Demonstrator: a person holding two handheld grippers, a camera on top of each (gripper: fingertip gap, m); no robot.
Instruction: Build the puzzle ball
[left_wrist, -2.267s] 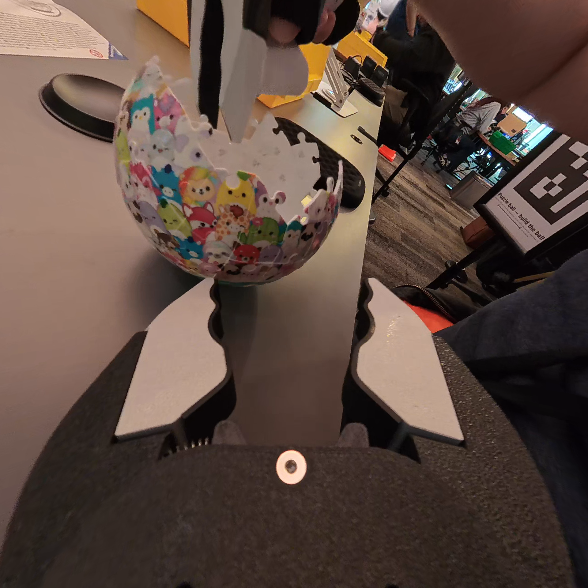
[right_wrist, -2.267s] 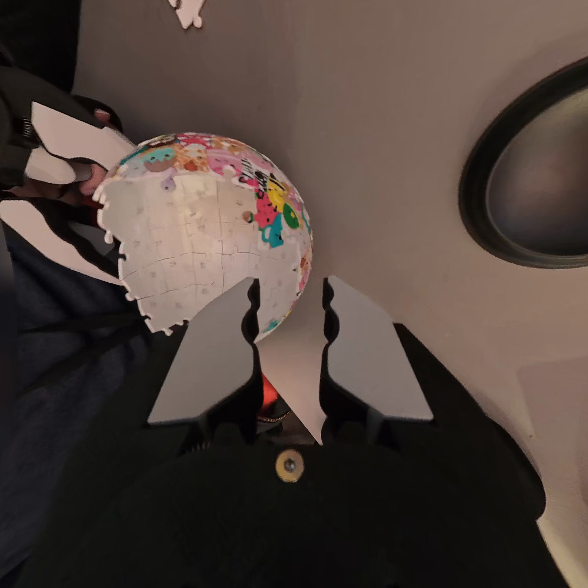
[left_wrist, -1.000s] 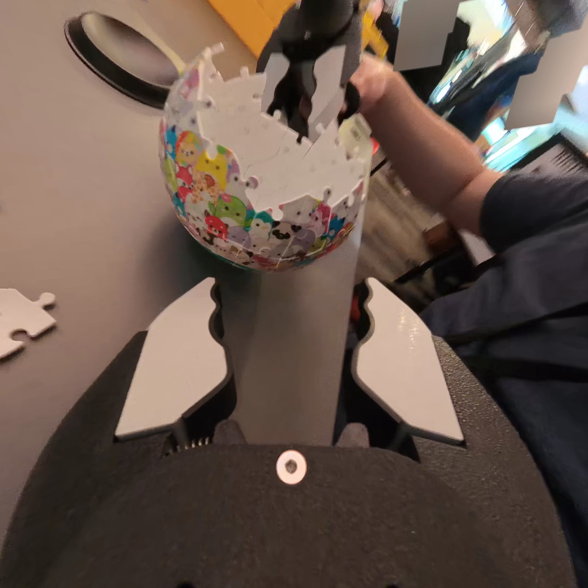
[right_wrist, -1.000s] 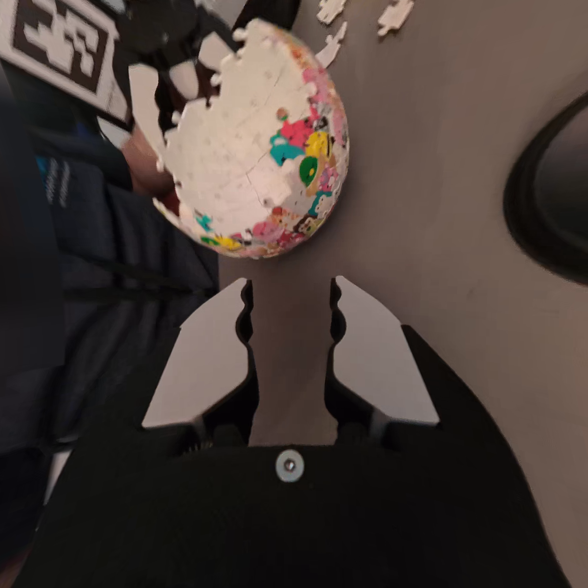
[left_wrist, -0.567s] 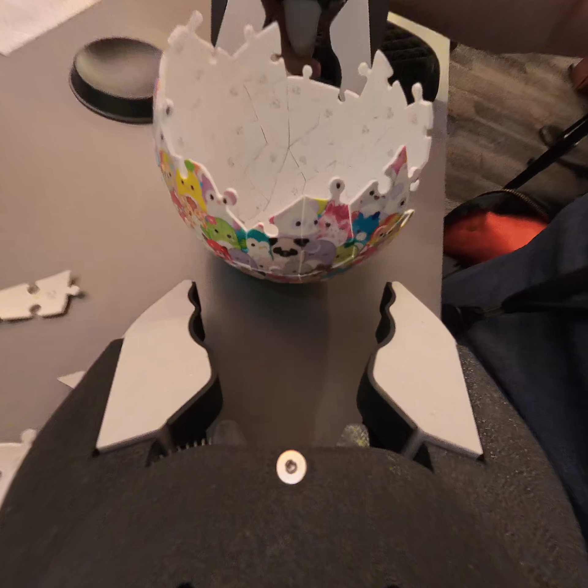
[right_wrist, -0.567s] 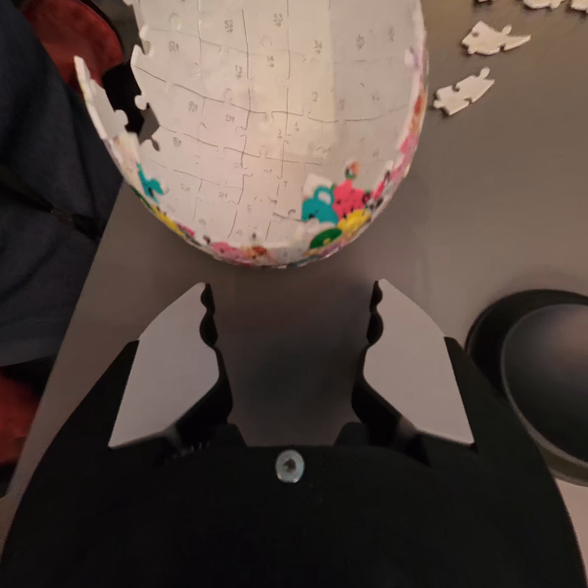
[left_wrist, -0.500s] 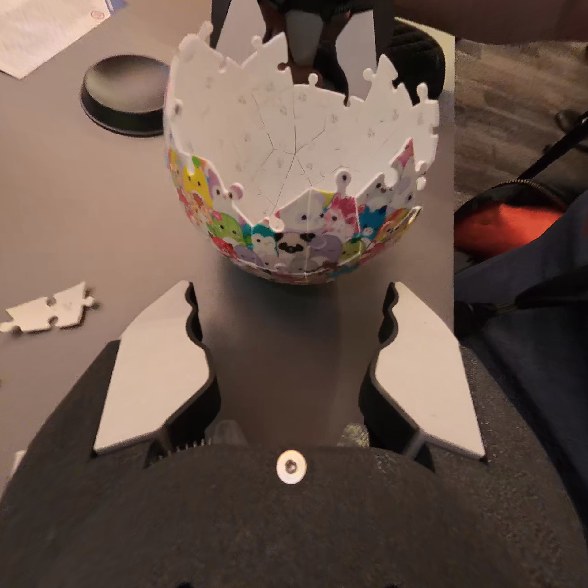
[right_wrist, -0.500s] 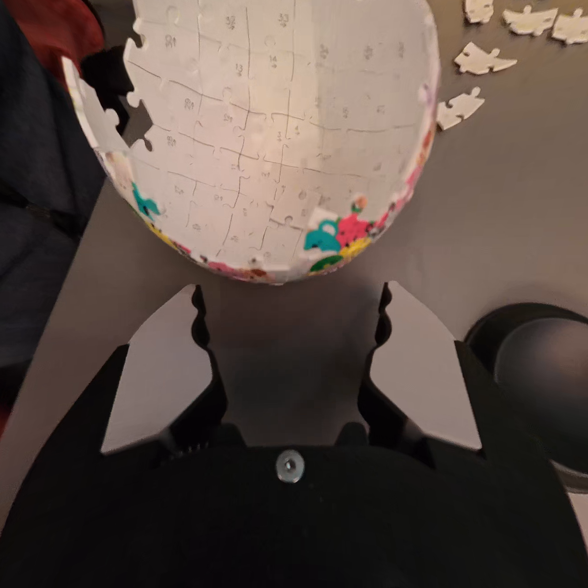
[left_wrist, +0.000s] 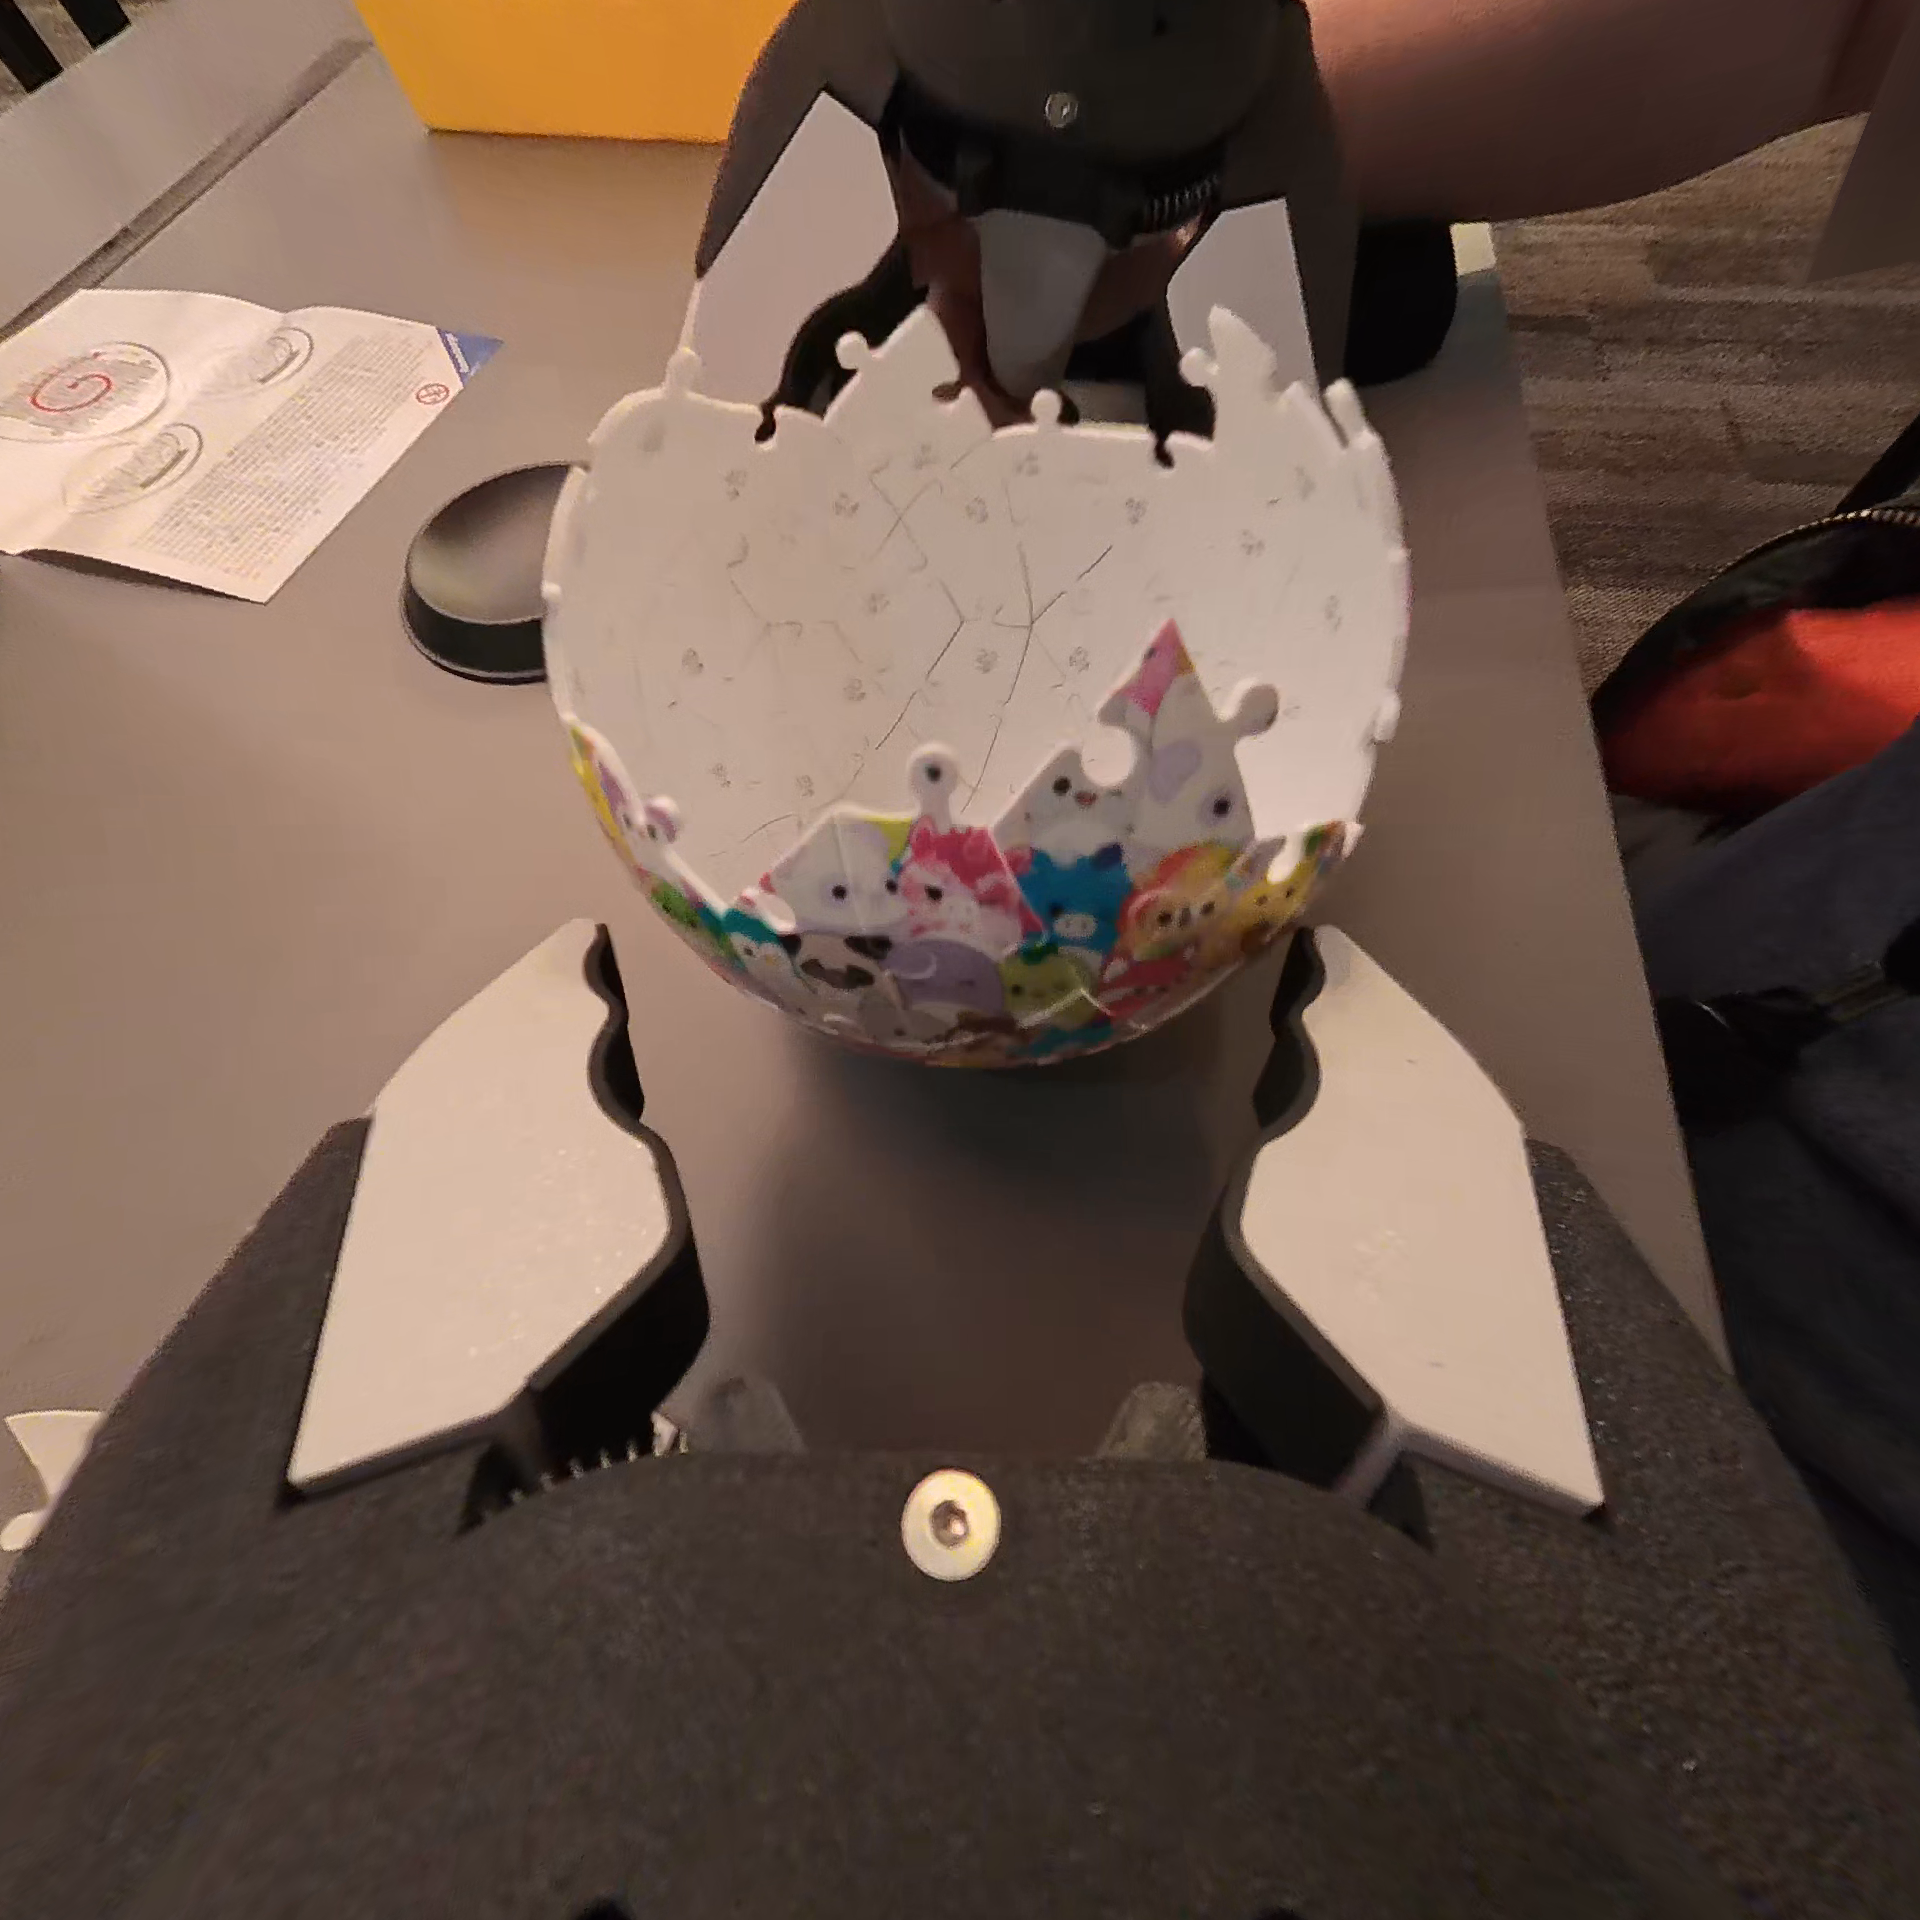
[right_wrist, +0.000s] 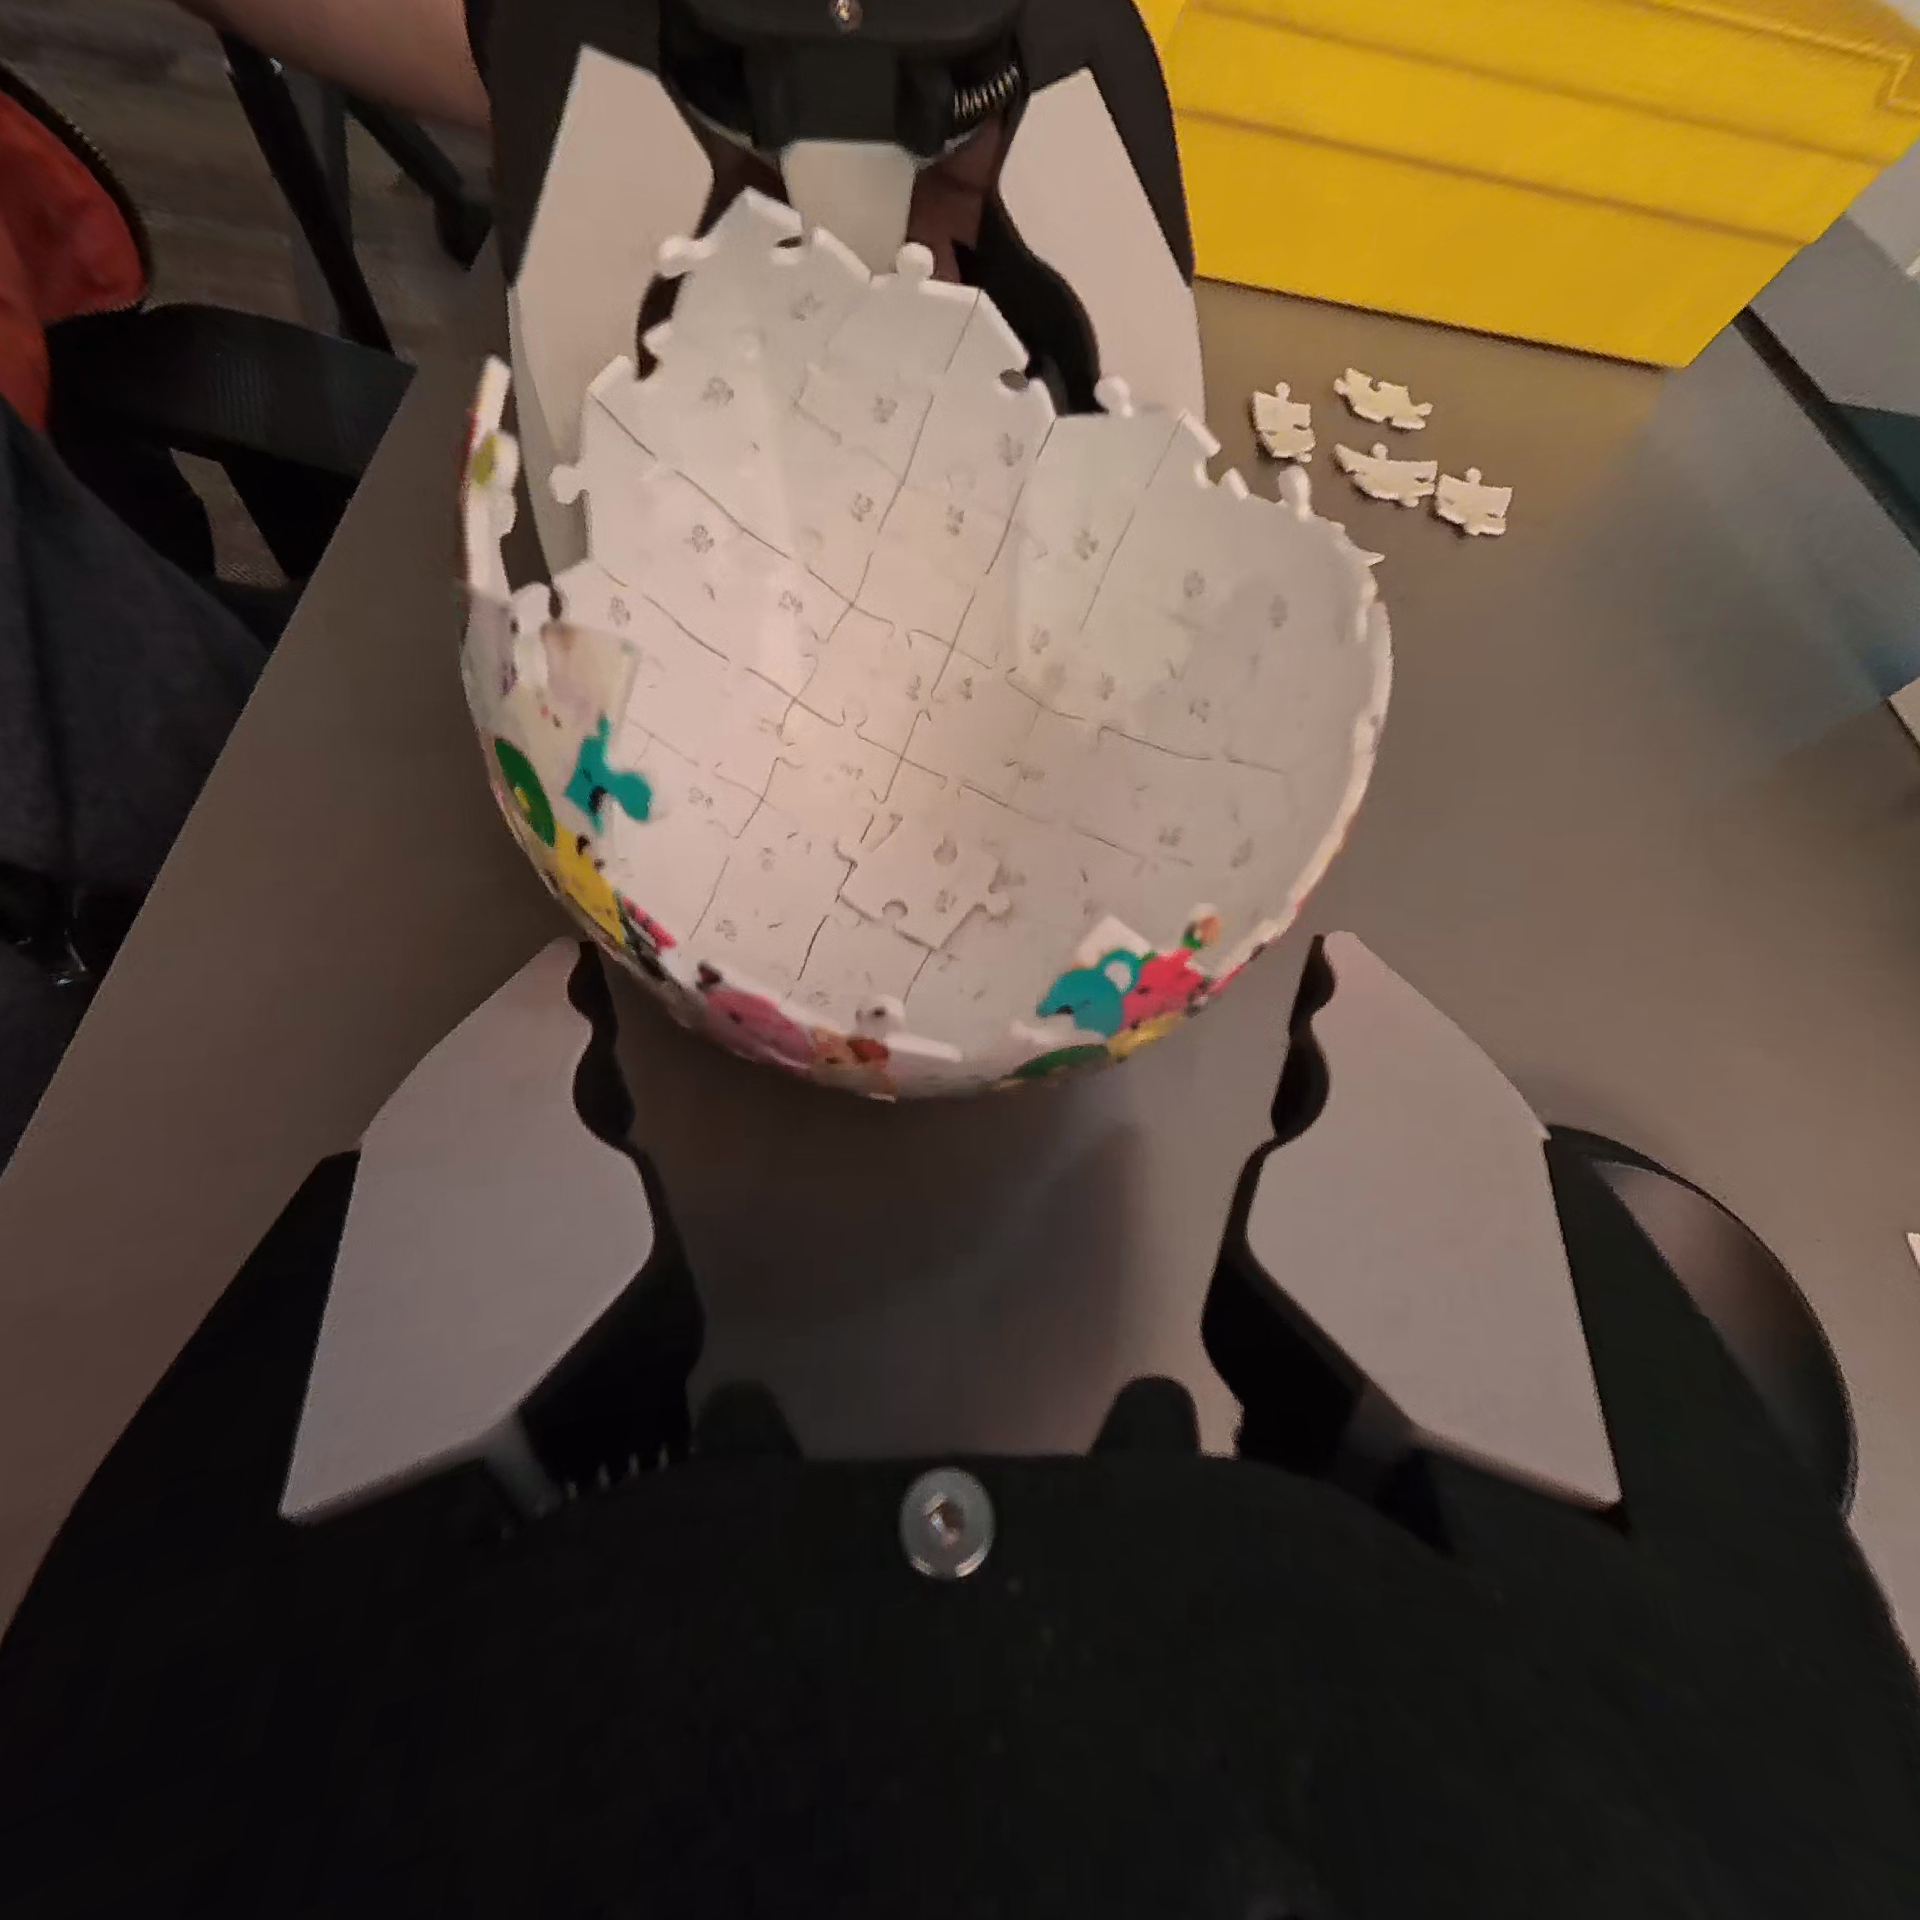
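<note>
In the left wrist view, the left gripper (left_wrist: 951, 966) has its fingers spread wide apart, with the half-built puzzle ball (left_wrist: 966, 665) sitting on the grey table (left_wrist: 260, 831) just ahead, between the fingertips; whether they touch the shell I cannot tell. The ball is an open bowl, white inside, colourful cartoon print outside, jagged rim upward. Beyond it the right gripper (left_wrist: 1023, 312) faces this way, fingers also apart. A black round stand (left_wrist: 473, 582) and a printed leaflet (left_wrist: 218, 416) lie to the left, a yellow box (left_wrist: 582, 62) behind.

In the right wrist view, the right gripper (right_wrist: 951, 966) is wide open with the ball (right_wrist: 935, 707) between its tips. Opposite is the left gripper (right_wrist: 842, 249), spread around the far rim. Four loose white pieces (right_wrist: 1382, 457) lie to the right near the yellow box (right_wrist: 1507, 156)
</note>
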